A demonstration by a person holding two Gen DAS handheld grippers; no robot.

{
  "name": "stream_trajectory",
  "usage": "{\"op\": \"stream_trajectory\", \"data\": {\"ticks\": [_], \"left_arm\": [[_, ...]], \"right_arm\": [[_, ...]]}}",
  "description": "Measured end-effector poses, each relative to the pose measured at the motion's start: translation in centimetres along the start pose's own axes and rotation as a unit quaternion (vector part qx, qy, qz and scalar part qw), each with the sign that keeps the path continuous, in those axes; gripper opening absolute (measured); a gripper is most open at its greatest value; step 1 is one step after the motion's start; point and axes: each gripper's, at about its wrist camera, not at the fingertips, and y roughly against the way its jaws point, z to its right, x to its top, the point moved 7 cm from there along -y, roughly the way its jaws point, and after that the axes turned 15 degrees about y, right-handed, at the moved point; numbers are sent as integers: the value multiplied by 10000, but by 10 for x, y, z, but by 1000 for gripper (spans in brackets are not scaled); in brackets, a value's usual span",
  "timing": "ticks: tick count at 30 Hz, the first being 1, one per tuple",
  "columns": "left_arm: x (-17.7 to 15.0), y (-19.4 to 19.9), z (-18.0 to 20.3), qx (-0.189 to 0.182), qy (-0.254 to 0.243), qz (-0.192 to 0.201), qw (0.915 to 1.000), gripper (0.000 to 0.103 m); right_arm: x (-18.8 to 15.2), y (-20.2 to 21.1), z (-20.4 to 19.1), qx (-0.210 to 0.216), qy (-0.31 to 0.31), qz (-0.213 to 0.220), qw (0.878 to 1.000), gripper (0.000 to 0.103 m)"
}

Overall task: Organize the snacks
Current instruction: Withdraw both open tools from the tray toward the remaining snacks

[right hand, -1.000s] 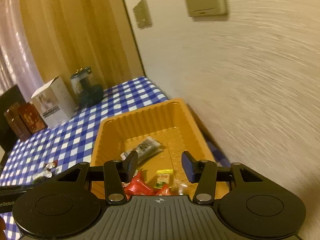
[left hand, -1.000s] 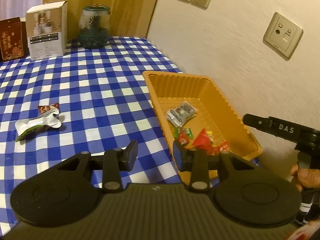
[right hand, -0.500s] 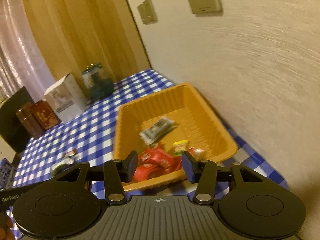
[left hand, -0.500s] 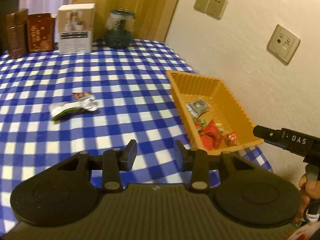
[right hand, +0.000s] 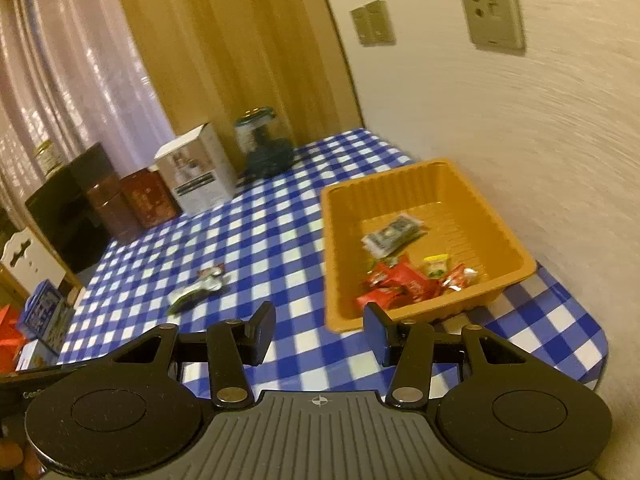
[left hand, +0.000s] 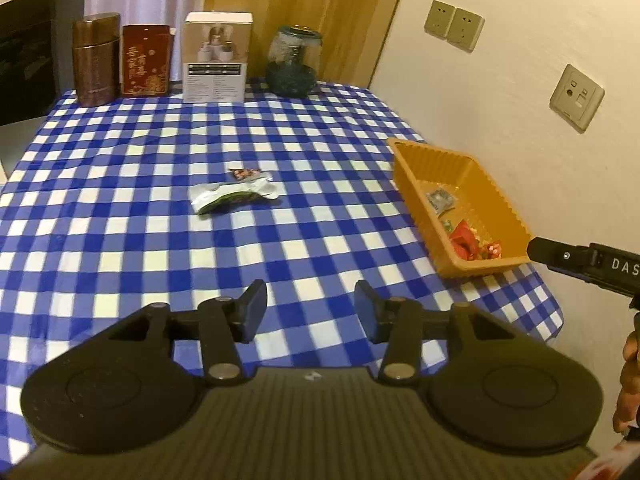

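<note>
A: Where are the snacks?
B: Two packets [left hand: 234,192] lie mid-tabletop [left hand: 120,200], far ahead of the left tool [left hand: 310,310], whose fingers are apart and hold nothing.
A: And the rest?
B: In the orange tray [right hand: 516,248] by the right wall, just beyond the right tool [right hand: 320,330], also spread apart, with nothing between its fingers.
</note>
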Motion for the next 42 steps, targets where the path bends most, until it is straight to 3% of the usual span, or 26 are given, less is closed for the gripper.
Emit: {"op": "stream_trajectory", "data": {"ticks": [19,26,39,42], "left_arm": [[14,25,-46,123,144,212,9996,56],[20,14,-55,156,56,167,9997,57],[54,-27,-61,161,-439,78,9989,59],[63,-43,-61,116,-684,27,9976,60]], "right_arm": [[0,-15,-65,382,588,-223,9973,50],[-4,-38,-77,328,971,-535,9933,52],[1,-87,-83,402,1073,-652,9913,54],[6,-101,-82,353,1093,-625,9914,63]]}}
